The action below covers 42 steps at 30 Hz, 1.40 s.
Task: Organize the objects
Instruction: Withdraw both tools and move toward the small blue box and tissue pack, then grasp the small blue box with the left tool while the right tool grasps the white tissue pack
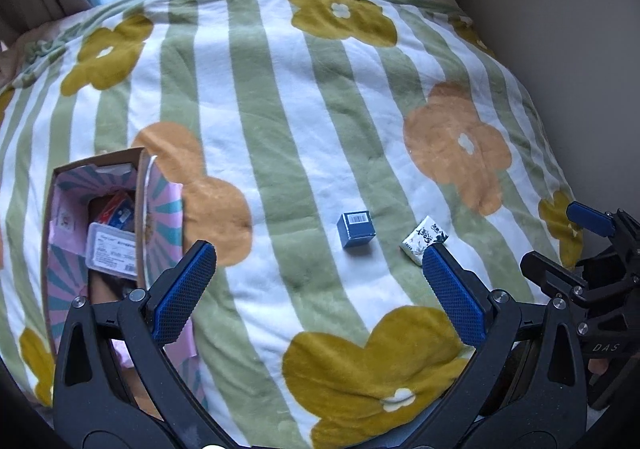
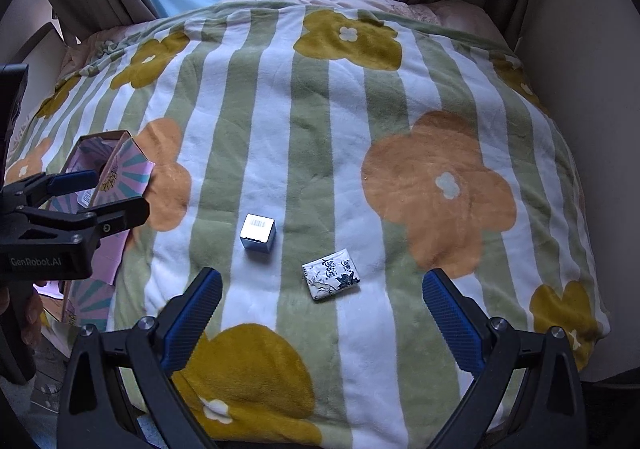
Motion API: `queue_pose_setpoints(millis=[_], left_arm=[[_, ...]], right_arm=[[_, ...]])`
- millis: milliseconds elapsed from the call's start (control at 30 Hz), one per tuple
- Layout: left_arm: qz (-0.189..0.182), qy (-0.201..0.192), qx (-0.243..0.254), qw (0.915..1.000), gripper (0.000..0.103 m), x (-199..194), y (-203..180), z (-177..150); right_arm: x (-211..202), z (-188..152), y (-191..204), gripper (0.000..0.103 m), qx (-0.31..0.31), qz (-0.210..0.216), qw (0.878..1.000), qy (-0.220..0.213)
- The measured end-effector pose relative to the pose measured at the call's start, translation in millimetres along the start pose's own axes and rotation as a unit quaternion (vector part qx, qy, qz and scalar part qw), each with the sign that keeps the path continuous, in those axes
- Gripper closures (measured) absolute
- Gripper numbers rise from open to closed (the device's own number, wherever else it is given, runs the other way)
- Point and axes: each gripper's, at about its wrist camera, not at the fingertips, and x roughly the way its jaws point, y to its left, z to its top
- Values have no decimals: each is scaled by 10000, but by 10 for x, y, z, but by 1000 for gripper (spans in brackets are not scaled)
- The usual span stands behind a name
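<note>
A small blue cube box (image 1: 355, 230) (image 2: 259, 237) with a barcode on top sits on the flowered blanket. Right of it lies a white tissue pack (image 1: 422, 239) (image 2: 331, 278) with dark print. My left gripper (image 1: 320, 253) is open and empty, hovering short of both; its right fingertip (image 1: 436, 255) overlaps the pack's edge in the view. My right gripper (image 2: 322, 281) is open and empty too, and the pack lies between its fingers, just ahead. An open cardboard box (image 1: 98, 169) (image 2: 132, 165) with a pink and teal lining stands at the left, holding several items.
The green-striped blanket (image 1: 280, 109) (image 2: 280, 121) covers a bed that drops off at the right by a beige wall. Brown curtains and a bright window are behind. The right gripper's body (image 1: 592, 289) is beside my left one, and the left gripper (image 2: 60, 217) hangs over the cardboard box.
</note>
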Motion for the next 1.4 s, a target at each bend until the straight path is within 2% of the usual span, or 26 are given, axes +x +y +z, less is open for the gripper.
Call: queue_pose_setpoints(millis=[300, 433, 567, 767, 867, 933, 1000, 1067, 1100, 1400], left_arm=[[-9, 280, 715, 9970, 0, 998, -390, 4], [-58, 394, 1006, 9941, 0, 1406, -425, -49], [-212, 483, 1091, 9926, 1, 1707, -409, -95], [-520, 487, 1299, 9890, 5, 2025, -434, -155], [-617, 477, 1407, 9870, 15, 2127, -458, -143], [-655, 524, 1464, 9857, 30, 2194, -472, -137], [-653, 533, 1536, 9845, 38, 2243, -493, -144], [-613, 542, 1659, 9827, 56, 2273, -516, -157], [-579, 579, 1724, 9816, 56, 2290, -528, -166], [-562, 538, 1741, 9817, 56, 2232, -527, -139]], right_arm=[[790, -193, -191, 3, -531, 248, 9980, 224], [1082, -244, -237, 3, -688, 376, 9966, 256], [1349, -277, -189, 3, -1041, 508, 9929, 276], [1707, -299, -151, 16, -1180, 718, 9892, 500], [1813, -319, -147, 23, -1199, 738, 9882, 600], [1853, -334, -164, 28, -1173, 728, 9884, 636], [1879, -345, -191, 34, -1115, 672, 9892, 669], [1890, -352, -225, 41, -1016, 759, 9894, 701], [1887, -352, -235, 43, -973, 788, 9897, 693], [1816, -346, -211, 45, -1029, 683, 9904, 614]])
